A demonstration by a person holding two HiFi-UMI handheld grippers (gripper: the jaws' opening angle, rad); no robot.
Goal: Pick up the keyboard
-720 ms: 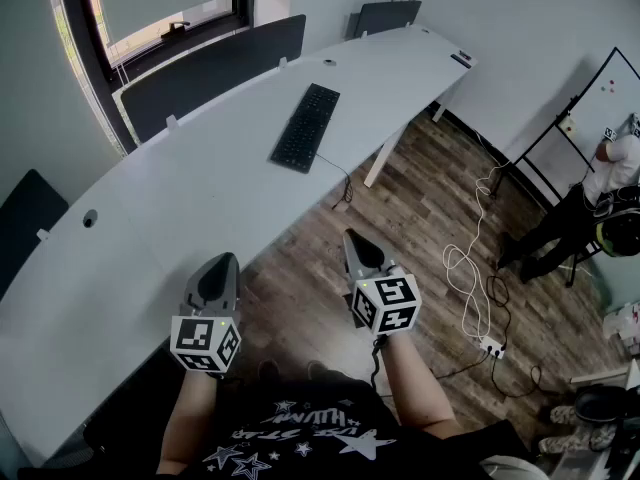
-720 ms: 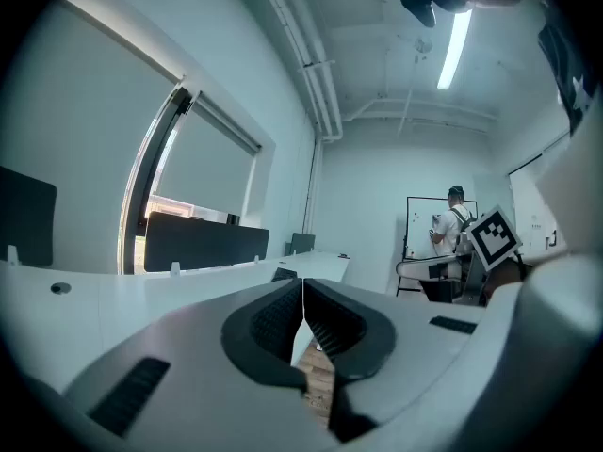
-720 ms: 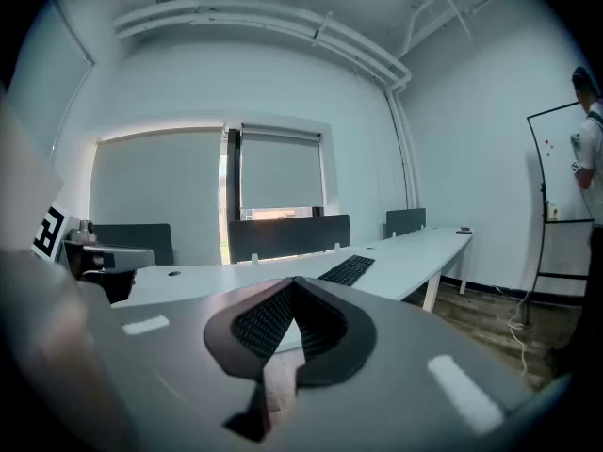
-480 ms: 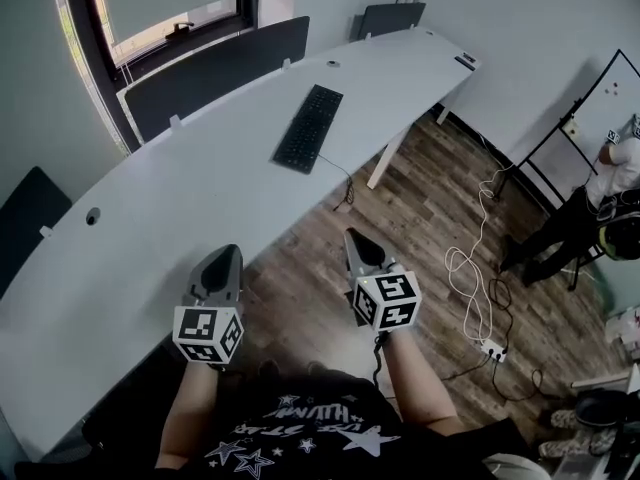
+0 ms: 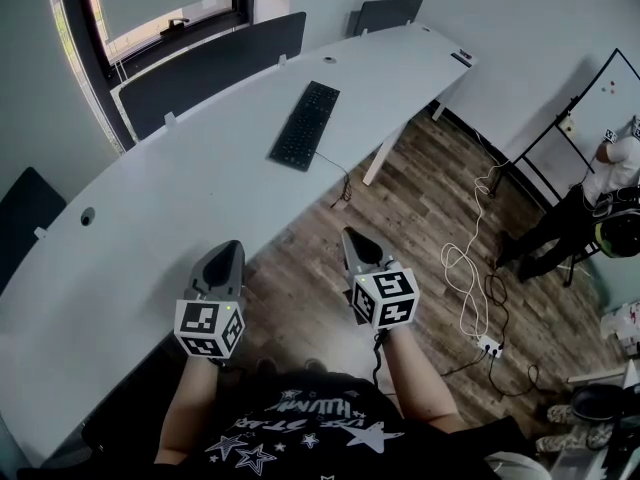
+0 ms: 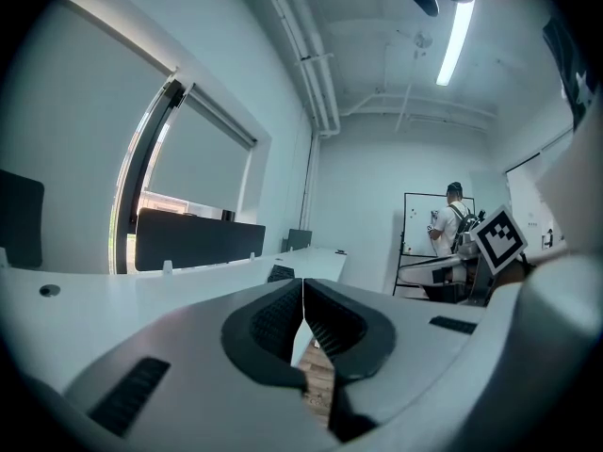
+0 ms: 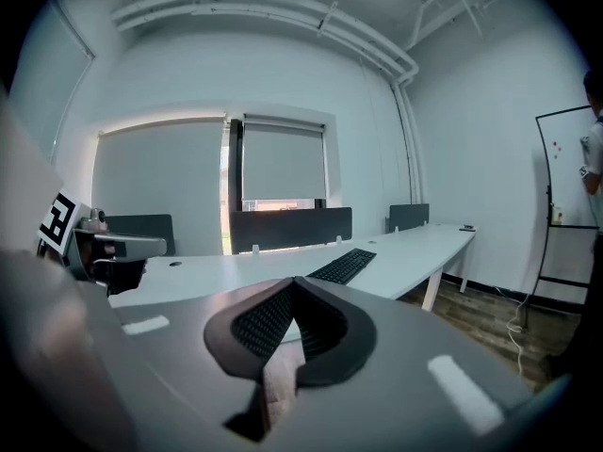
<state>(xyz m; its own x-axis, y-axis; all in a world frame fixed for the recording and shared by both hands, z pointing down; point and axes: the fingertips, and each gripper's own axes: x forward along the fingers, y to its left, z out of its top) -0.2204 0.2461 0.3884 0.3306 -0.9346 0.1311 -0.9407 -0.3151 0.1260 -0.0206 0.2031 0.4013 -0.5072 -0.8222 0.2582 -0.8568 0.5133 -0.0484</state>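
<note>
Head view has the black keyboard [image 5: 305, 126] lying on the curved white tabletop [image 5: 180, 208], well apart from both grippers. Its long axis runs up the picture, leaning slightly right, and its near short end sits close to the tabletop's front edge, where a thin cord [image 5: 340, 180] drops off. The left gripper [image 5: 230, 249] is at the tabletop's edge and the right gripper [image 5: 352, 236] is over the wooden floor [image 5: 420, 198]. Both have their jaws pressed together with nothing between them. Dark dividers [image 5: 215, 68] stand along the tabletop's far side under a window [image 5: 170, 3]. A white cable [image 5: 470, 273] loops across the floor to a power strip [image 5: 490, 346], and a person [image 5: 590, 203] stands by a whiteboard [image 5: 600, 93] at right. Only the right gripper view shows the keyboard [image 7: 341, 266] plainly, ahead and slightly right of the closed jaws, running away from them. The left gripper view shows the keyboard [image 6: 280, 273] as a small dark sliver, and also the person [image 6: 450, 222] facing the whiteboard.
</note>
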